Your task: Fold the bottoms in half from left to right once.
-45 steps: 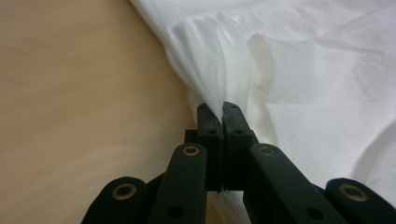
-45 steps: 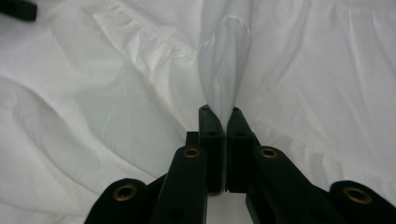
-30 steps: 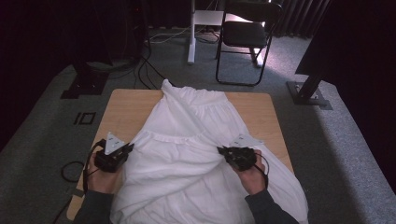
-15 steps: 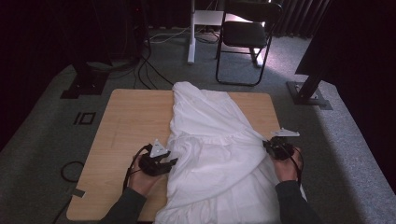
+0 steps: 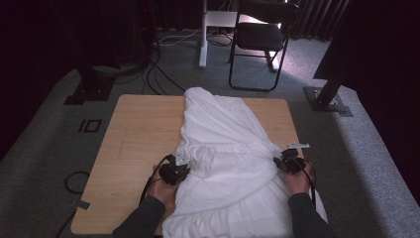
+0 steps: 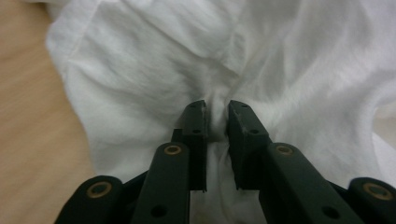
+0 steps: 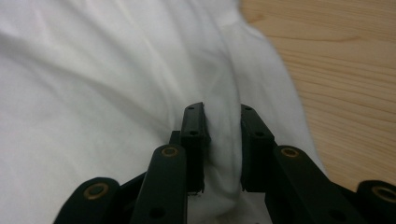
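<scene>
A white garment (image 5: pixel 228 144) lies lengthwise on the right half of the wooden table (image 5: pixel 138 134), its near end hanging over the front edge. My left gripper (image 5: pixel 184 167) is at the garment's left edge; in the left gripper view its jaws (image 6: pixel 216 109) have just been closing and pinch a bunched fold of the cloth (image 6: pixel 140 84), with creases radiating from them. My right gripper (image 5: pixel 278 161) is at the garment's right edge; its jaws (image 7: pixel 222 112) have just been opening, and a soft fold of cloth (image 7: pixel 93 93) lies loosely between them.
Bare wood spans the table's left half, and a strip of it (image 7: pixel 345 70) shows beside the right gripper. Behind the table stand a black chair (image 5: pixel 260 39) and a white stand (image 5: pixel 204 34). Cables (image 5: pixel 148 64) run over the grey carpet.
Both hands moved right and down with the cloth. The spread garment became a narrower band, baring the table's left half. The right jaws parted.
</scene>
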